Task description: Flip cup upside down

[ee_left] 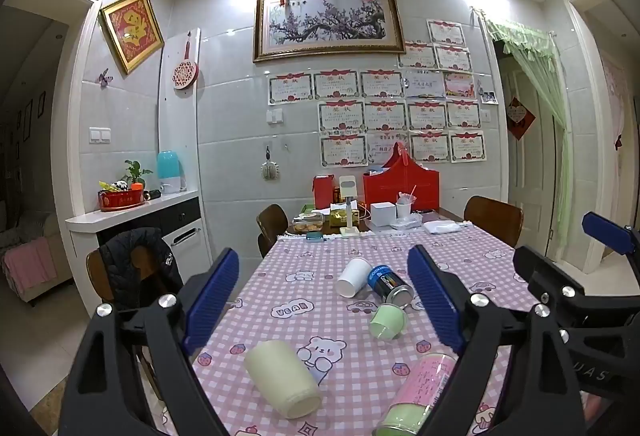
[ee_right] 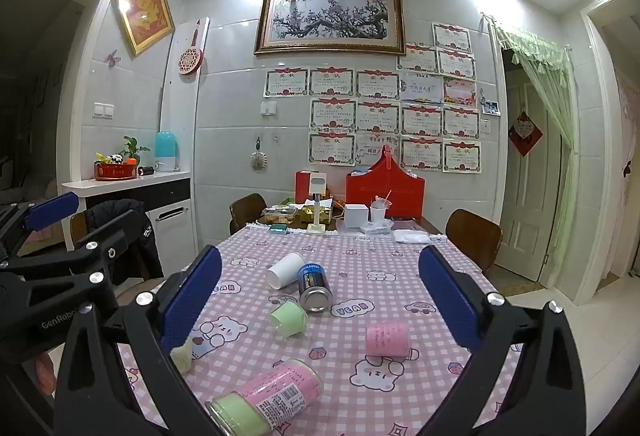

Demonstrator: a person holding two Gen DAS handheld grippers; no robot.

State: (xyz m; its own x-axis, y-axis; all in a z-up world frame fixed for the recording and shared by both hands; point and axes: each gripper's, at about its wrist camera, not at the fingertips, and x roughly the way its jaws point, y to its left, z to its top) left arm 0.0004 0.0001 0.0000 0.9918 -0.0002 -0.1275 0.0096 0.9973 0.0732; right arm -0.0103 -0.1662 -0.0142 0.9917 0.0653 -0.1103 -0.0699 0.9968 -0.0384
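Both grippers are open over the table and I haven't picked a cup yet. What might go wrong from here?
Everything lies on its side, so a nudge may roll it: the white paper cup touches the blue can, with the green cup just in front. The cream cup sits near the table's left edge and may roll off.

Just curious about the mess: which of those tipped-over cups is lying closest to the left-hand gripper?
The cream cup, on its side directly between the left gripper fingers' view; white and green cups lie farther up the table.
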